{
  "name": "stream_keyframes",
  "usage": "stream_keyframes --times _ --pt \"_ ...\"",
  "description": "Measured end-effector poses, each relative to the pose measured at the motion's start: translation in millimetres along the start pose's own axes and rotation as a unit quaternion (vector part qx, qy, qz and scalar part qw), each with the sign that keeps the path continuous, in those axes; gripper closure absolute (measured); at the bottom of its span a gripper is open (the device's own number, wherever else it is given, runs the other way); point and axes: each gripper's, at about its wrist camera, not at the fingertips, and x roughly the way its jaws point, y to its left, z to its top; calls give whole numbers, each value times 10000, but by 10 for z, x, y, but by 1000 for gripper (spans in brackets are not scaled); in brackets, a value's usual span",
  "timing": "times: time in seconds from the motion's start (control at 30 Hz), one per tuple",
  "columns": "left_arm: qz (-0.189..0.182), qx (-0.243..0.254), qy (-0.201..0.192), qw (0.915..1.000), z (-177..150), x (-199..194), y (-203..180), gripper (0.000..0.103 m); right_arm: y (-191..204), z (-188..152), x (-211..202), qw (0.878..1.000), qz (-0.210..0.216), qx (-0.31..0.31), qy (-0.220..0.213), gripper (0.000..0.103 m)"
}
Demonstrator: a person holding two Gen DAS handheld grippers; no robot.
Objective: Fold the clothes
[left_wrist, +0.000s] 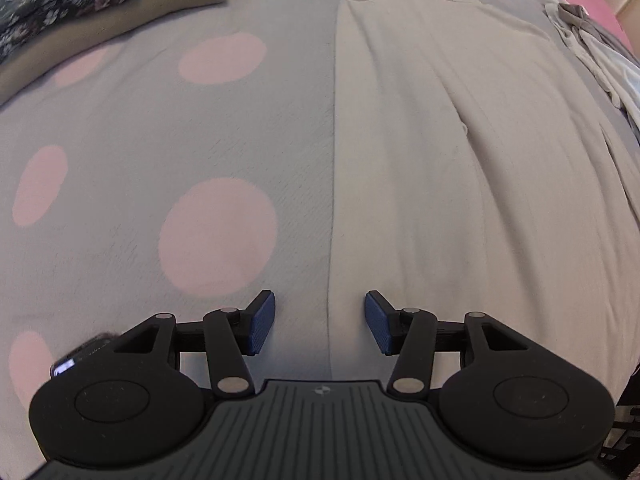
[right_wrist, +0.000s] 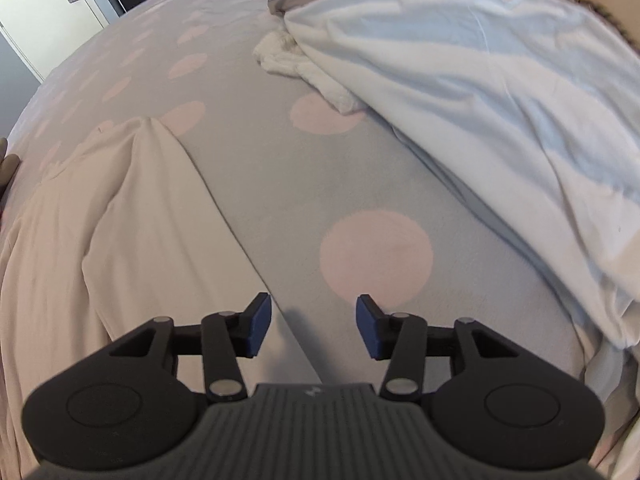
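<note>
Left gripper (left_wrist: 319,322): matte black linkage frame, two fingers ending in blue pads (left_wrist: 262,322) with a fine ribbed texture. Each finger was carried on paired black link bars pinned with round silver rivets (left_wrist: 231,384). Two large black rounded housings (left_wrist: 116,400) sat either side of a dark grey ribbed centre plate (left_wrist: 320,432), each with a shallow circular recess; the plate bore a small round white-and-dark mark near its top edge. A small lit display edge showed by the left housing. Right gripper (right_wrist: 314,326): same build, same blue pads (right_wrist: 260,328), silver rivets (right_wrist: 224,387), ribbed plate (right_wrist: 312,432) with a faint pale mark.
</note>
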Motion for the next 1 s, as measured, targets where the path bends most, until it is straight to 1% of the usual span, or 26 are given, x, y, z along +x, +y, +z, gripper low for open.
stream_keyframes --times 0.1,0.13,0.17,0.2,0.23,0.27,0.33,0.37,0.43,0.5,0.57,0.63,0.73,0.8,0.9,1.0 --pt "-94 -63 23 9999 -39 -16 4 55 17 -75 80 9993 221 67 298 50" --pt "-118 -64 32 9999 -52 -16 -4 57 62 -94 80 9991 272 -25 325 50" --pt "-142 -65 40 9999 -65 -16 -13 62 118 -109 81 9987 318 -157 367 63" --pt "-165 -24 24 9999 -64 -16 -38 65 176 -126 88 9983 295 -280 423 91" --pt "-189 17 8 9998 -64 -16 -64 76 228 -146 98 9978 228 -379 494 98" --pt "-212 58 -8 9998 -64 -15 -90 90 271 -159 93 9976 166 -454 492 98" --pt "-234 112 -65 9996 -57 -36 -131 100 334 -136 29 9977 25 -583 333 98" --pt "-233 126 -106 9996 -50 -57 -147 101 352 -115 -16 9979 -32 -603 236 98" --pt "-229 81 -243 9994 -21 -137 -130 101 332 -48 -141 9990 -63 -449 3 98" --pt "-297 -69 -411 9987 34 -252 -44 101 302 22 -269 9992 -119 -272 -250 98" --pt "-380 -284 -618 9970 116 -421 92 101 260 139 -411 9982 -220 -69 -553 98" --pt "-293 -453 -879 9947 236 -615 216 101 236 262 -530 9964 -284 60 -794 98" --pt "-173 -838 -1296 9879 482 -894 576 101 244 514 -680 9929 -310 137 -1144 99" --pt "29 -940 -1465 9847 735 -1049 690 101 270 702 -771 9905 -345 76 -1329 99" --pt "364 -1051 -1611 9807 980 -1189 917 101 315 1029 -861 9868 -587 -182 -1496 98" --pt "667 -1160 -1506 9795 1172 -1195 1150 101 311 1363 -810 9856 -858 -331 -1421 98"
